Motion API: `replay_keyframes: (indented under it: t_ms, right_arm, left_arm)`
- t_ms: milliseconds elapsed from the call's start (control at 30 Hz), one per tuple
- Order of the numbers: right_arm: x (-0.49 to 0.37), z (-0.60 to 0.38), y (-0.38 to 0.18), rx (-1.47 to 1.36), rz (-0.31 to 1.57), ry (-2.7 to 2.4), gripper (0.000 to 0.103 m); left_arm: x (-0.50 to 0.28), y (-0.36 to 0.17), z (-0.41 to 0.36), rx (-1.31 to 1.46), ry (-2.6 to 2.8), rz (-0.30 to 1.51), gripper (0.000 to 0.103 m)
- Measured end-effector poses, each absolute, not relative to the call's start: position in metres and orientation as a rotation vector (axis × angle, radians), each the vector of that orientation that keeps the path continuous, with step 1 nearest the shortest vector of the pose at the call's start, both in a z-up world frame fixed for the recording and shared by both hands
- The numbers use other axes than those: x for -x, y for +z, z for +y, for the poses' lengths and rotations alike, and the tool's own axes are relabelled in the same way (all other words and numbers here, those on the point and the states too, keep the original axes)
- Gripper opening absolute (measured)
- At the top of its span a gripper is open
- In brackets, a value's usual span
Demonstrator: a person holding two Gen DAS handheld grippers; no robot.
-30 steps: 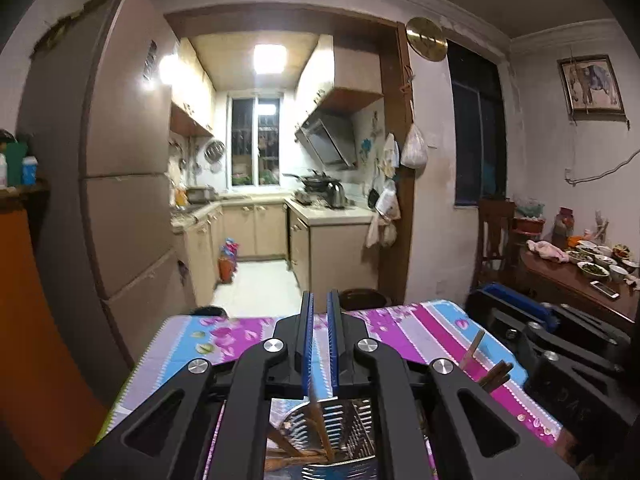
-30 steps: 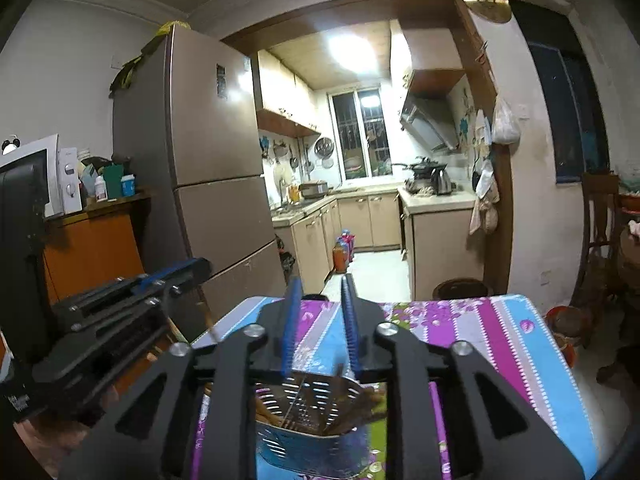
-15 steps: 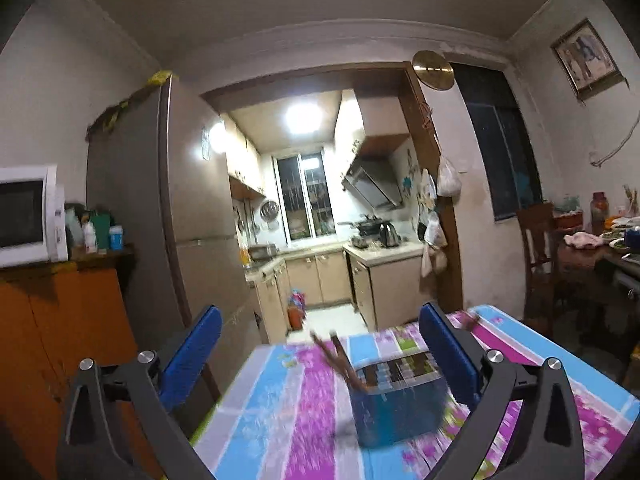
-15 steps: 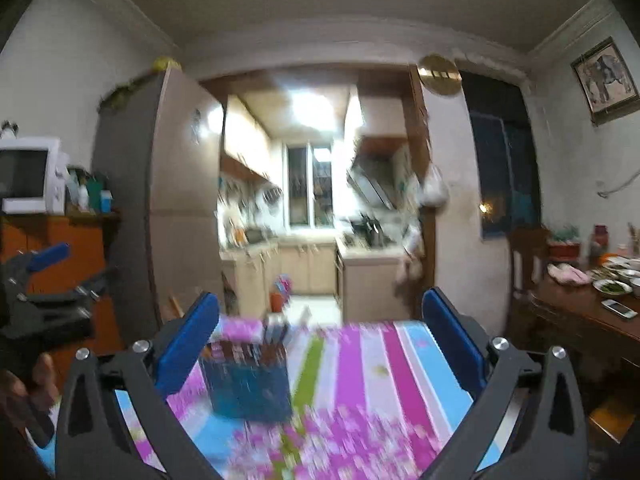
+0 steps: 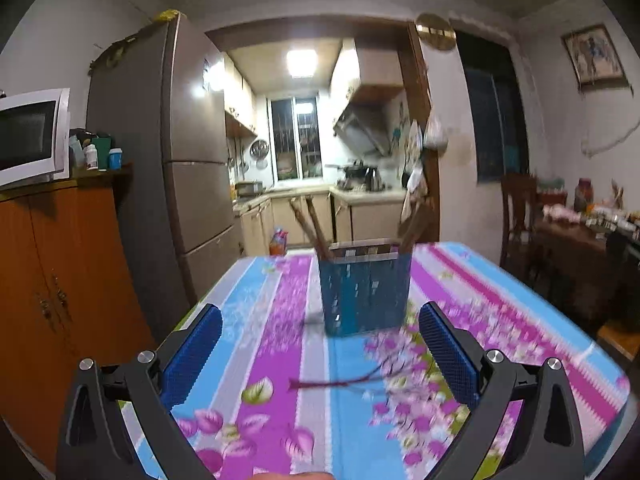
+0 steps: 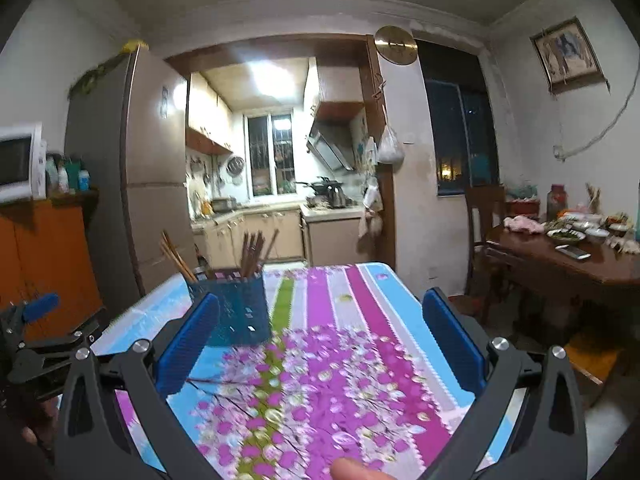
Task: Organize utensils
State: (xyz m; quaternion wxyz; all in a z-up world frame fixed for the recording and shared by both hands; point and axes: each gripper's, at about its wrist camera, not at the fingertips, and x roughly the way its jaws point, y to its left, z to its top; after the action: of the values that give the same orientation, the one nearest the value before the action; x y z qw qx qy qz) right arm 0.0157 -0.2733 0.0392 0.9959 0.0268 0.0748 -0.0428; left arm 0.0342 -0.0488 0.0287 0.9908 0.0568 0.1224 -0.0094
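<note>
A blue perforated utensil holder stands upright on the flowered tablecloth, with brown chopsticks leaning out of it. It also shows in the right wrist view, chopsticks sticking up. My left gripper is open and empty, pulled back in front of the holder. My right gripper is open and empty, to the right of the holder. The left gripper's body shows at the left edge of the right wrist view.
An orange cabinet with a microwave stands at the left beside a tall fridge. A wooden dining table with dishes and a chair are at the right. The kitchen doorway lies beyond the table's far edge.
Both grippers were nearly shut right above the holder; they have opened wide and pulled back and away from it. The chopsticks stay in the holder.
</note>
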Motion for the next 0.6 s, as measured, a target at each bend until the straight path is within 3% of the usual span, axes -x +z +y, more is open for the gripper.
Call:
replay_keyframes:
  t_ms: [600]
  right_arm:
    - [-0.012,-0.276,0.028,-0.053,0.176,-0.088,0.098]
  left_arm:
    - [-0.036,0.015,-0.058,-0.159,0.027,0.265,0.098]
